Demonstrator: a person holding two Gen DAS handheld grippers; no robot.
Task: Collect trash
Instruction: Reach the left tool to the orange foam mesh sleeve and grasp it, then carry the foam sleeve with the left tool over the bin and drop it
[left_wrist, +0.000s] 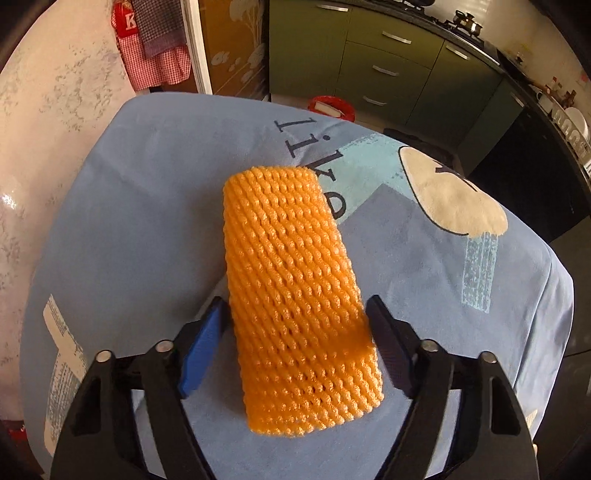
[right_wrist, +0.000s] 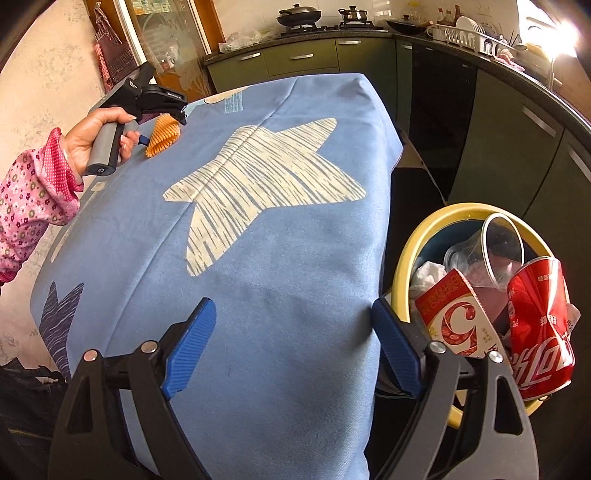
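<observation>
One piece of trash left on the bench: an orange foam net (left_wrist: 295, 295).

It lies flat on the blue cloth (left_wrist: 140, 229), between the wide-open fingers of the left tool (left_wrist: 295, 339), not yet pinched. Closing across its narrow width, low near the cloth, should hold it. The right tool (right_wrist: 291, 347) hangs wide and empty beside the full bin (right_wrist: 417, 240).
</observation>
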